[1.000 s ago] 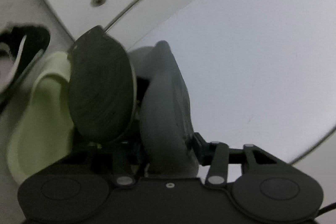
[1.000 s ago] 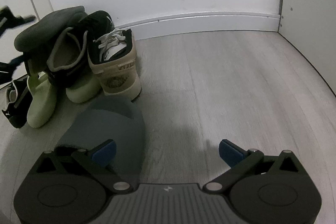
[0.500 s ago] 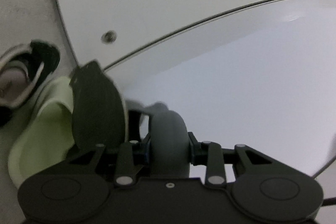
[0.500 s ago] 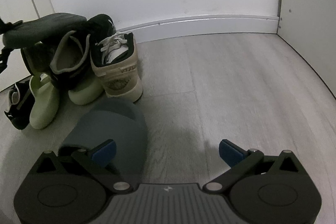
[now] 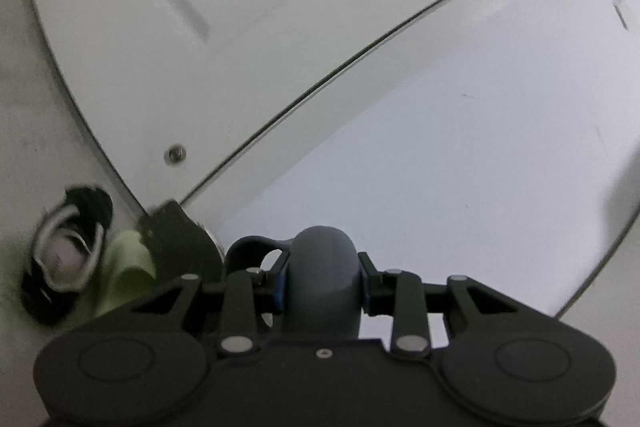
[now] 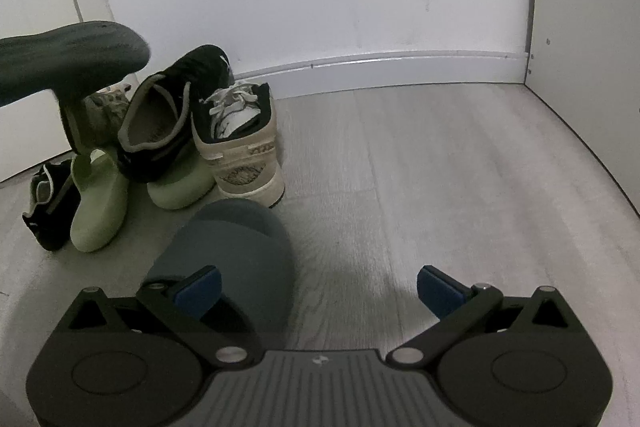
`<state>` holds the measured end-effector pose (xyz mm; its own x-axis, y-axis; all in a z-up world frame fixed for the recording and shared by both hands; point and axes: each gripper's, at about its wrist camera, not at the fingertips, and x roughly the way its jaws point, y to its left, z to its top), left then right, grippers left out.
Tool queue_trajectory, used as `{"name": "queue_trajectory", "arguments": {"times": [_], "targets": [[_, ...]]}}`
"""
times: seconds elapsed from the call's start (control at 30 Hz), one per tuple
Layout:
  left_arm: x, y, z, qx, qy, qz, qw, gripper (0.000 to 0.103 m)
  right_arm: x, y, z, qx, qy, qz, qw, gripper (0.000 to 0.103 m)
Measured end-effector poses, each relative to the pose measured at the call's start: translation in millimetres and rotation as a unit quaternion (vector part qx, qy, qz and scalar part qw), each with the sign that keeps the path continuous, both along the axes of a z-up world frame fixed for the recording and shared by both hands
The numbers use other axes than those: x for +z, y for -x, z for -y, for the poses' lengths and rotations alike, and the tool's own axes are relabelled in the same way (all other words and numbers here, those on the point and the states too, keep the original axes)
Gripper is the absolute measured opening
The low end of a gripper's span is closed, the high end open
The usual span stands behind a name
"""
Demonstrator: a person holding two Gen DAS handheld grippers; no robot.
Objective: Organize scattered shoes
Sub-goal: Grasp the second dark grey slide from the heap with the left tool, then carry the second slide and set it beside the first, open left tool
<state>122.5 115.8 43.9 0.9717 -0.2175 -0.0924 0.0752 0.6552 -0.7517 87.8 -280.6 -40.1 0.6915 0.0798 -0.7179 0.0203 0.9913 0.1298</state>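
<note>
My left gripper (image 5: 322, 281) is shut on the upper of a grey slipper (image 5: 322, 255), and its dark sole (image 5: 180, 239) sticks out to the left. The right wrist view shows that slipper (image 6: 72, 55) raised above the shoe pile at the left. The matching grey slipper (image 6: 236, 251) lies on the floor under the left finger of my right gripper (image 6: 320, 287), which is open and holds nothing. The pile holds a black sneaker (image 6: 172, 115), a beige high-top (image 6: 240, 151), two light green clogs (image 6: 100, 203) and a small black sneaker (image 6: 48, 211).
A white wall with a skirting board (image 6: 380, 67) closes the back, and a white panel (image 6: 580, 7) stands at the right. A white door (image 5: 200, 7) fills the left wrist view. Bare wood-look floor (image 6: 440, 167) stretches right of the shoes.
My left gripper has closed on the grey slipper's upper and lifted it higher, above the pile. The right gripper has hardly moved and stays open.
</note>
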Motion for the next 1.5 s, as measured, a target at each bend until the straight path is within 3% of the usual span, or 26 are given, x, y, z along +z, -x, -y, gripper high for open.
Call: {"name": "queue_trajectory", "arguments": {"times": [0.17,0.4,0.47,0.63,0.8,0.9,1.03,1.1,1.3,1.37,1.5], "targets": [[14,35,-4,-0.015,-0.049,-0.013,0.9986,0.034,5,6,-3,0.003,-0.001,0.006,1.000,0.103],[1,68,-2,-0.039,-0.087,-0.060,0.9937,0.034,8,14,-8,0.005,0.002,0.007,1.000,0.103],[-4,71,2,-0.044,-0.113,-0.070,0.9901,0.034,8,15,-9,0.006,0.003,0.006,1.000,0.103],[-14,71,19,-0.063,-0.220,-0.068,0.9711,0.034,9,17,-12,0.010,0.008,0.007,1.000,0.103],[-28,80,29,-0.091,-0.253,-0.082,0.9597,0.034,9,19,-15,0.011,0.014,0.007,1.000,0.103],[-36,86,41,-0.112,-0.291,-0.079,0.9466,0.034,8,19,-16,0.012,0.014,0.004,1.000,0.103],[-43,102,63,-0.148,-0.370,-0.041,0.9161,0.034,7,19,-17,0.014,0.015,0.004,1.000,0.103],[-46,106,72,-0.161,-0.390,-0.032,0.9060,0.034,7,18,-18,0.016,0.016,0.004,1.000,0.103],[-58,126,111,-0.211,-0.468,0.005,0.8581,0.035,3,19,-24,0.018,0.016,0.000,1.000,0.103],[-65,137,127,-0.227,-0.510,0.023,0.8292,0.035,2,19,-26,0.020,0.016,-0.001,1.000,0.103],[-82,151,145,-0.257,-0.553,0.050,0.7910,0.037,2,19,-28,0.024,0.021,0.001,0.999,0.103]]}}
